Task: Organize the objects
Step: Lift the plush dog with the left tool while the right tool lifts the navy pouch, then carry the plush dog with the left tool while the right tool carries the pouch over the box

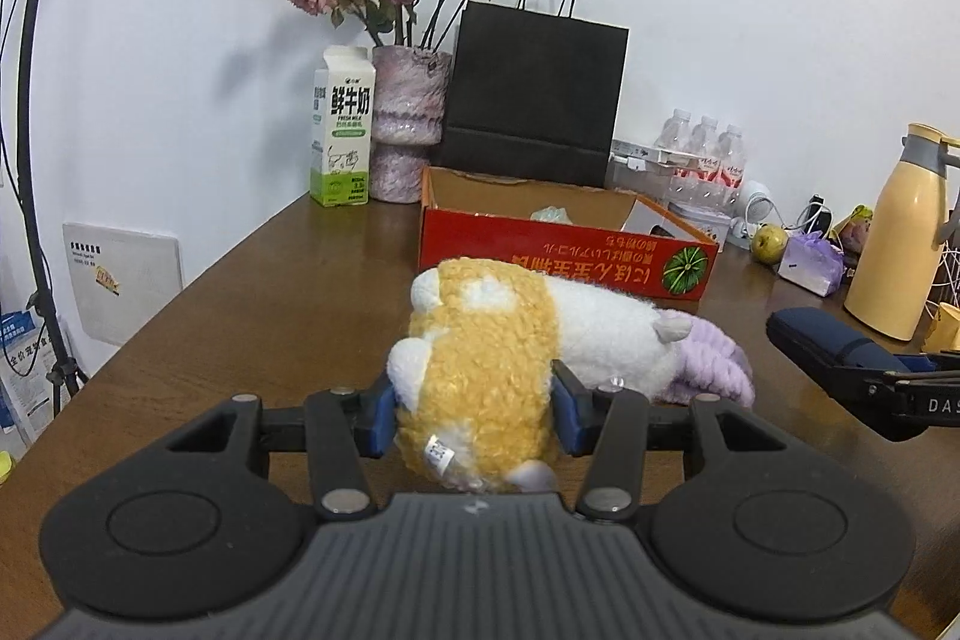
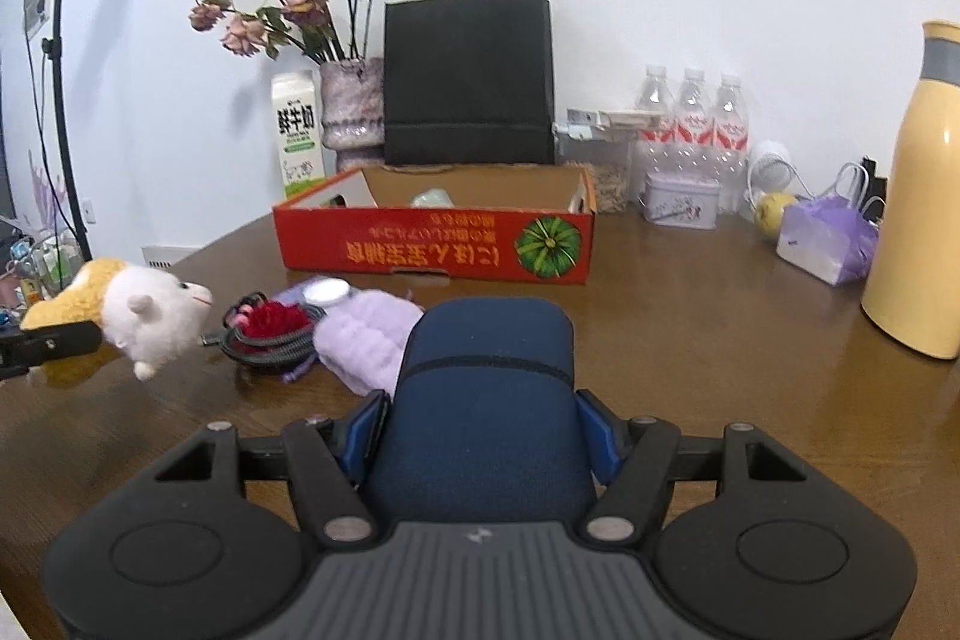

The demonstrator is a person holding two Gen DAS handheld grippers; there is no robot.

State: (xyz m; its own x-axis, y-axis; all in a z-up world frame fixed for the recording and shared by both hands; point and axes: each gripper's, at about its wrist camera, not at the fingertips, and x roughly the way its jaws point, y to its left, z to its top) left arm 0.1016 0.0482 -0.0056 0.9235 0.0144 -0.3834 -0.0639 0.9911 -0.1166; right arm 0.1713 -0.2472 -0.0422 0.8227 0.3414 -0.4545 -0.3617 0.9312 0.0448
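My left gripper clamps the plush sheep, my right gripper the navy case; both tilt down toward the red box at twelve o'clock.

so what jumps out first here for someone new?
Both grippers are loaded: the left gripper clamps a yellow-and-white plush sheep, the right gripper a navy blue case, both near the table's front edge. Behind them sits the open red cardboard box, with a black paper bag against the wall.
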